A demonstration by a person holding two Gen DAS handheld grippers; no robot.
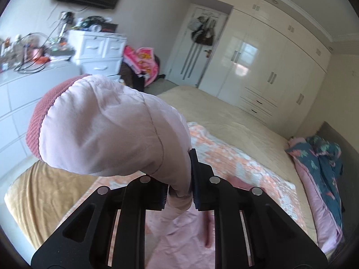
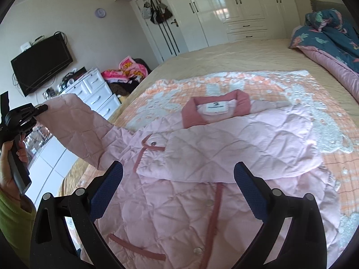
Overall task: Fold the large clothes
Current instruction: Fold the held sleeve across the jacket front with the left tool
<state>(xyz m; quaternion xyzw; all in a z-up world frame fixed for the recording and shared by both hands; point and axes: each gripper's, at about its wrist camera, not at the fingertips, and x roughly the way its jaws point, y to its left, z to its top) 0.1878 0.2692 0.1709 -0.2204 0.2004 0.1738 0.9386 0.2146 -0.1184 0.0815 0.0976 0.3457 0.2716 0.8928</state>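
A pale pink quilted jacket (image 2: 202,197) with a darker pink collar (image 2: 215,109) lies front up on the bed. One sleeve (image 2: 235,154) is folded across its chest. My left gripper (image 1: 179,190) is shut on the other sleeve (image 1: 101,125), whose dark pink cuff (image 1: 38,121) hangs over the fingers. In the right wrist view, that gripper (image 2: 42,108) holds the sleeve (image 2: 76,130) lifted out to the left of the bed. My right gripper (image 2: 178,190) is open and empty, just above the jacket's front.
An orange and white patterned blanket (image 2: 291,94) lies under the jacket on the beige bed (image 2: 235,56). A blue floral and pink quilt (image 2: 332,35) is piled at the bed head. White drawers (image 2: 98,92) and a clothes pile (image 2: 128,71) stand left of the bed.
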